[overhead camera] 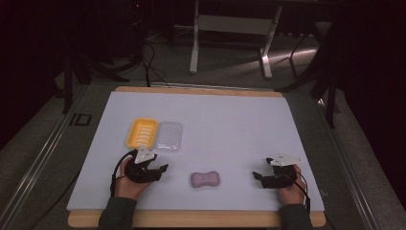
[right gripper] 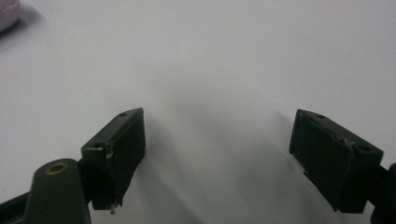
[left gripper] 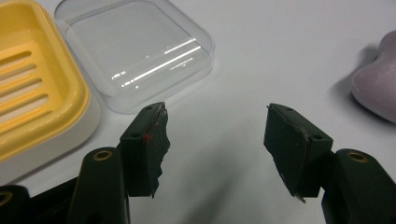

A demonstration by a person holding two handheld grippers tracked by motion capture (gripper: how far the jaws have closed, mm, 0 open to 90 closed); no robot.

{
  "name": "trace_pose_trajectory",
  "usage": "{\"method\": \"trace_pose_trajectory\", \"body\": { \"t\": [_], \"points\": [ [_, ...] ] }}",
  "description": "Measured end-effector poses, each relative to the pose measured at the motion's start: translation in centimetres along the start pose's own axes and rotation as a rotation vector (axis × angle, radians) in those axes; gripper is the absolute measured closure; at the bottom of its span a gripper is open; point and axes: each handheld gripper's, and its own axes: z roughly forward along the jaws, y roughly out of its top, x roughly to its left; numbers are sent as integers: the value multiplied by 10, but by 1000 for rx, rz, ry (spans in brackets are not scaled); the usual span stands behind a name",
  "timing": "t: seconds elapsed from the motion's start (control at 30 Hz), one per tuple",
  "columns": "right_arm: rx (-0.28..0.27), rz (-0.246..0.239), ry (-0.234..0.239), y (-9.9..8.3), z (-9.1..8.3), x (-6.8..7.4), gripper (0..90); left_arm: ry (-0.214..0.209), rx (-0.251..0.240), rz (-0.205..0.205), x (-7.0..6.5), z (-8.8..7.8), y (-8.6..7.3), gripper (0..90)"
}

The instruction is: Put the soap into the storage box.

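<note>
We see a pale lilac soap bar (overhead camera: pixel 205 179) on the white desk (overhead camera: pixel 230 124), whose edge is light wood. The soap dish (overhead camera: pixel 141 132) is yellow with slotted ribs over a whitish base; its lid (overhead camera: pixel 170 136) is clear. Both the left gripper (overhead camera: pixel 162 171) and right gripper (overhead camera: pixel 256 176) are black, with grey top plates.

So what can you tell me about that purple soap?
The purple soap is a pale lilac bar, pinched in the middle like a peanut, with rounded ends and a smooth, matte look. It lies flat on the white table cover, near the front edge, between the two grippers. Nothing touches it but the cover beneath.
</note>
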Motion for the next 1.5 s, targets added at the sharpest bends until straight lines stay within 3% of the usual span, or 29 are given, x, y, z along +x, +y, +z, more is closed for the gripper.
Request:
{"method": "trace_pose_trajectory", "body": {
  "t": [0.27,0.53,0.73,0.97,1.3,1.5],
  "points": [
    [-55,-5,0,-2,-5,1,181,0,7,9,-4,-2,-2,398],
    [-62,0,-3,-3,-6,0,181,5,1,17,-5,-5,1,407],
    [-57,-2,-16,-2,-6,1,181,-20,13,19,-7,-9,1,429],
    [-64,-13,-17,-3,-6,2,181,-53,57,76,-10,-12,6,441],
    [-61,-9,-18,-3,-6,2,181,-82,45,99,-14,-19,16,436],
    [-62,-7,-18,-3,-6,2,181,-93,53,133,-17,-22,25,438]
  ]
}}
